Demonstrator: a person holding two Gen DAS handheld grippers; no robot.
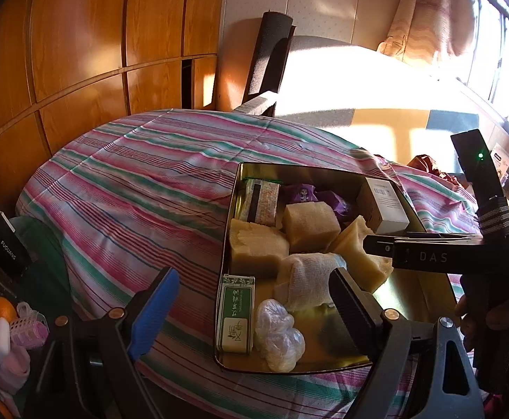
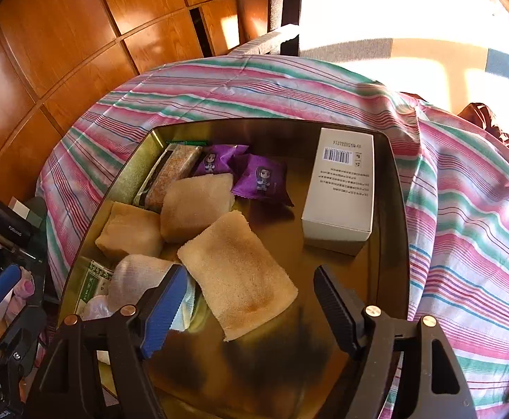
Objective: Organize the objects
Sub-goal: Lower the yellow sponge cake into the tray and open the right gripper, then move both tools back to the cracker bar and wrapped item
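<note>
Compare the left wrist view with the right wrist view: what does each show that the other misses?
Only the left wrist view shows the orange and the window. Only the right wrist view shows the barcode on the white box. Both share the gold tray, the purple packets, the sponges and the striped cloth.

Right tongs hang parted over the gold tin, above a tan sponge.
</note>
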